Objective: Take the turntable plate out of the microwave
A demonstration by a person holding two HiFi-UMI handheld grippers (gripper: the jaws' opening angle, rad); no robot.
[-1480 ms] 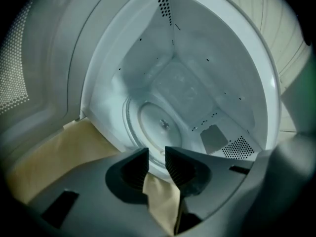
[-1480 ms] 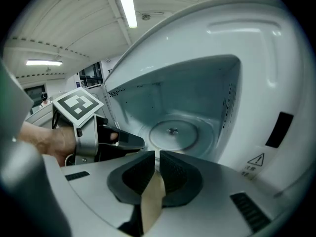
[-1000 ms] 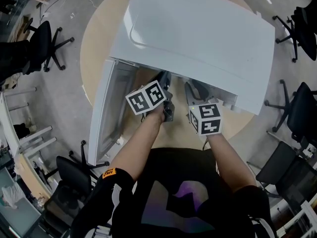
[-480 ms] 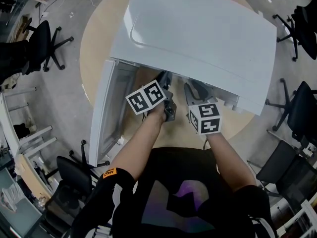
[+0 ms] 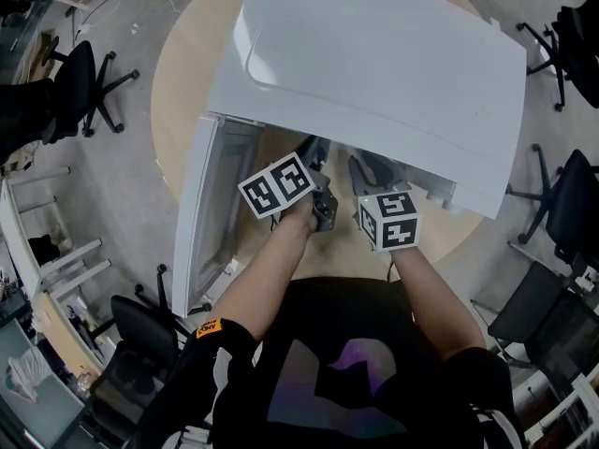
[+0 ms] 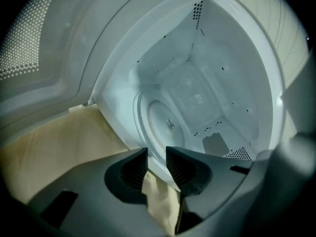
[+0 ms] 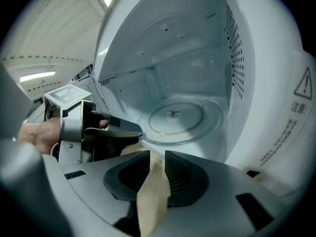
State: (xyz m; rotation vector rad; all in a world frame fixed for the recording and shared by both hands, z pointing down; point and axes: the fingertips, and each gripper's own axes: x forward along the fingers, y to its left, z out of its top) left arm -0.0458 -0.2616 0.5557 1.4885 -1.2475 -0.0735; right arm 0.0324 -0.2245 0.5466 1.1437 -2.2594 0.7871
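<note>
- Left gripper point(image 6: 156, 154): jaws narrowly apart, empty, just short of the open white microwave point(image 5: 374, 64).
- Right gripper point(image 7: 157, 157): jaws narrowly apart, empty; the round clear glass turntable plate point(image 7: 176, 118) lies ahead.

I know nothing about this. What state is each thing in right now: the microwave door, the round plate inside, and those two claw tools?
microwave door: swung open.
turntable plate: flat on the floor inside the microwave, untouched.
left gripper: jaws apart, nothing held, at the opening.
right gripper: jaws apart, nothing held, at the opening.
</note>
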